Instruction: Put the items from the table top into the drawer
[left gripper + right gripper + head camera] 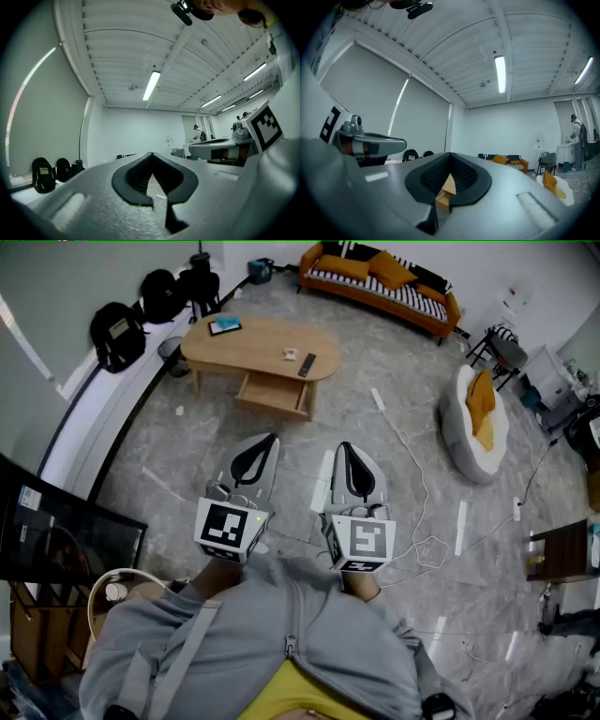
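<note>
A low oval wooden table [258, 348] stands far ahead on the floor, its drawer [275, 396] pulled open toward me. On its top lie a tablet-like flat item [225, 326], a small white item [291, 354] and a black remote [307, 364]. My left gripper [272, 438] and right gripper [345, 445] are side by side, held level well short of the table, both shut with nothing in them. In the left gripper view the left gripper [151, 153] has its tips together. A strip of the wooden drawer [444, 193] shows through the right gripper [451, 153].
An orange striped sofa [380, 282] lines the far wall. A white beanbag with an orange cushion [473, 423] sits right. Black backpacks [117, 334] rest along the left wall. Cables [412, 484] trail over the floor. A dark screen [66, 531] stands near left.
</note>
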{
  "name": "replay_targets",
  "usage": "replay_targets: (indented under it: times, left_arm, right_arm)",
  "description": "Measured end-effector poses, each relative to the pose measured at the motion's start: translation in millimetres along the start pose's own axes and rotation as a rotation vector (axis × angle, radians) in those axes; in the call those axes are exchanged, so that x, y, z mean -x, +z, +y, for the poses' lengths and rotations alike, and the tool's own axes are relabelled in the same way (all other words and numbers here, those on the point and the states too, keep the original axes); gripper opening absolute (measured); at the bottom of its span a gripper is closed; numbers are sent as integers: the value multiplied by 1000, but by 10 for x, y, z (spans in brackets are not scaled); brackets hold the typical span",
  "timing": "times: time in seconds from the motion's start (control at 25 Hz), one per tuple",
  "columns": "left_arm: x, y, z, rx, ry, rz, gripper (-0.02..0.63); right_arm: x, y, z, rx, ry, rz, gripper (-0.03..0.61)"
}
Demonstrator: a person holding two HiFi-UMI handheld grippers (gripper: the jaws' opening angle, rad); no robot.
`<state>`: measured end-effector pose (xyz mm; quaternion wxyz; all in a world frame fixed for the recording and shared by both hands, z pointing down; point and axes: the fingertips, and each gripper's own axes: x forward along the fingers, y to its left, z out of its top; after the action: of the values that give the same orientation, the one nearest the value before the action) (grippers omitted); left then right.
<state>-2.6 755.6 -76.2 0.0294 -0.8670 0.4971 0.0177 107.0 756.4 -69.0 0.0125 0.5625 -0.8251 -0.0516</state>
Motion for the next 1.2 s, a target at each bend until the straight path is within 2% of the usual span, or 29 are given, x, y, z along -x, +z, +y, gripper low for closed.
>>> replay_targets:
  times: [0.24,0.4,0.52,1.0,1.2]
  left_arm:
    - [-324,-91,167,-27,13,6,-2]
    - [-582,-200,345,3,-1,8,-2]
    - [-832,-302,561,-5,-12,19,-2]
    - [-2243,-561,1911,-6,-59,29,-2]
    - [-2752,-698,2359,5,-76,28,-2]
  right_arm:
    - [-320,-55,-185,-17,-10,-14,2]
    - [-637,-171,-253,-16,-15,-7,2]
    - [-961,-275,-323,-17,-23,9,2]
    - [-2820,-497,-544,-11,-53,45,3]
    - [-3421,-612,-638,-7,-68,52,2]
